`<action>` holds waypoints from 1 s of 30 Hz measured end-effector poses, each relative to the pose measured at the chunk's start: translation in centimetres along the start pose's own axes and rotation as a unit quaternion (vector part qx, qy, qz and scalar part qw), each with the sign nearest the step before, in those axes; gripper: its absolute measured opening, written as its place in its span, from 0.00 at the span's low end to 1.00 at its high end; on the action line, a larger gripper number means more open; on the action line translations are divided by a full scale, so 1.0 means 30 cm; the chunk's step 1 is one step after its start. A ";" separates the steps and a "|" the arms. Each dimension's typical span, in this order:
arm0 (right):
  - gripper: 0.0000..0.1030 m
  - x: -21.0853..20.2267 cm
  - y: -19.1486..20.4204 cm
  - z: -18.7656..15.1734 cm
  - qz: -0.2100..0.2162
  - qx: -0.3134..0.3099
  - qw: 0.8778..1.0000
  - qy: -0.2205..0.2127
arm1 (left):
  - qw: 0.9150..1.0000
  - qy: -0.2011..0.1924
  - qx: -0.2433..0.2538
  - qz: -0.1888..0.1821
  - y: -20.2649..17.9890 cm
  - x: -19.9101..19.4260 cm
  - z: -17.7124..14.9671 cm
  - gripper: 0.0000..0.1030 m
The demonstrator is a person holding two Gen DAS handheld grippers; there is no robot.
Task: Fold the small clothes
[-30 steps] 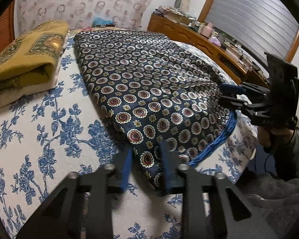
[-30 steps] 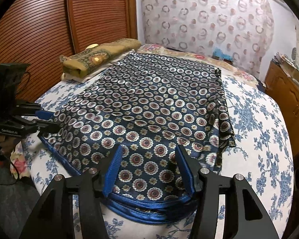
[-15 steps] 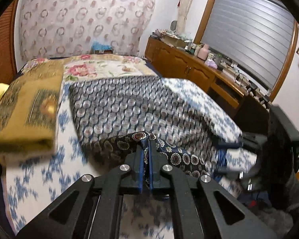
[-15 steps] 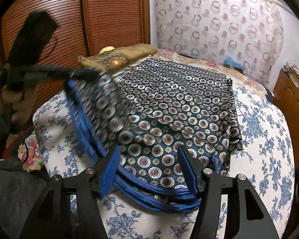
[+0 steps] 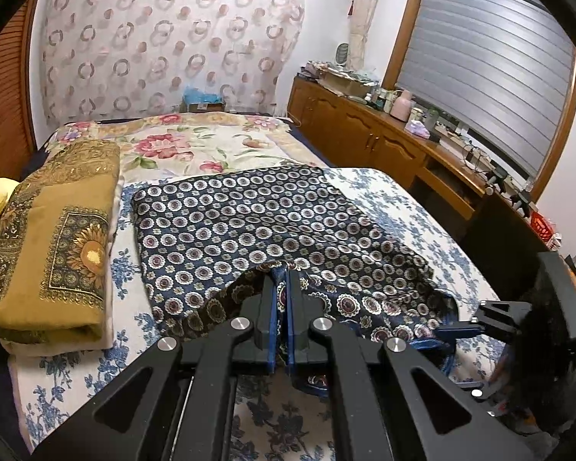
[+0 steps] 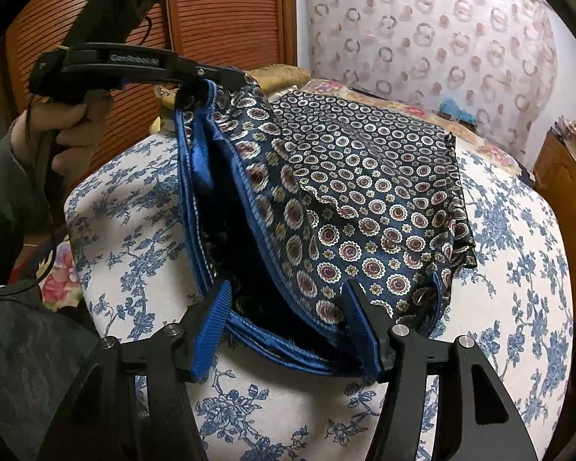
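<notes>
Scarf (image 6: 364,176) hem lies between your spread, empty right tongs (image 6: 288,330); your left tongs (image 5: 282,288) pinch its raised corner.

A bed (image 5: 399,207) is carrying everything, covered near us by a white sheet printed with blue flowers (image 6: 518,269) and at the far end by a cream bedspread with pink roses (image 5: 196,146). A navy scarf patterned with round medallions (image 5: 249,223) is lying across the middle of the blue-flowered sheet, its far part spreading flat while its near left corner is lifting off the bed. To the left of the scarf, a folded mustard-gold cloth with a sunflower motif (image 5: 53,246) is sitting on a folded white layer at the bed's left edge.
</notes>
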State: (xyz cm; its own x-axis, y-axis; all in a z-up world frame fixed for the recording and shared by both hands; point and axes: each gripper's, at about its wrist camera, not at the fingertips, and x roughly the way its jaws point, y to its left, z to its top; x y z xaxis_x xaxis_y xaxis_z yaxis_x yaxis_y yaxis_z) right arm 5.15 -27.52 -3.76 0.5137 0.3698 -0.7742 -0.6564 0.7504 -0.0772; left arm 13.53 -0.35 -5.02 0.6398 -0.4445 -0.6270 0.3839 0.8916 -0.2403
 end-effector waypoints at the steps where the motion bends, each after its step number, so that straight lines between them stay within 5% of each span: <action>1: 0.60 -0.007 0.005 0.002 0.001 -0.002 1.000 -0.003 | 1.000 0.001 -0.002 0.002 0.005 0.003 0.000 0.04; 8: 0.60 -0.041 0.010 -0.016 0.007 -0.011 1.000 -0.004 | 1.000 0.004 -0.013 0.007 0.037 0.022 -0.003 0.04; 21: 0.59 0.053 -0.093 0.025 -0.056 -0.001 0.998 0.025 | 1.000 0.000 -0.021 0.006 0.068 0.018 0.008 0.04; 22: 0.55 0.059 -0.103 0.036 -0.055 0.000 0.998 0.022 | 1.000 -0.001 -0.022 0.006 0.071 0.019 0.010 0.04; 26: 0.12 0.078 -0.141 0.079 -0.040 0.000 0.999 0.009 | 1.000 -0.004 -0.022 0.004 0.086 0.020 0.028 0.04; 30: 0.04 0.076 -0.180 0.138 -0.062 0.002 0.998 -0.027 | 1.000 -0.011 -0.025 0.005 0.105 0.025 0.055 0.04</action>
State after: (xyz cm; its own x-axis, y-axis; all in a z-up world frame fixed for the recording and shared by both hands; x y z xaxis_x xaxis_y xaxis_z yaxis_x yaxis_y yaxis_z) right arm 12.16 -28.47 -2.49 0.6194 0.3026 -0.7244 -0.5836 0.7947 -0.1671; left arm 16.33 1.99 -5.02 0.6575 -0.4366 -0.6140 0.3442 0.8990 -0.2706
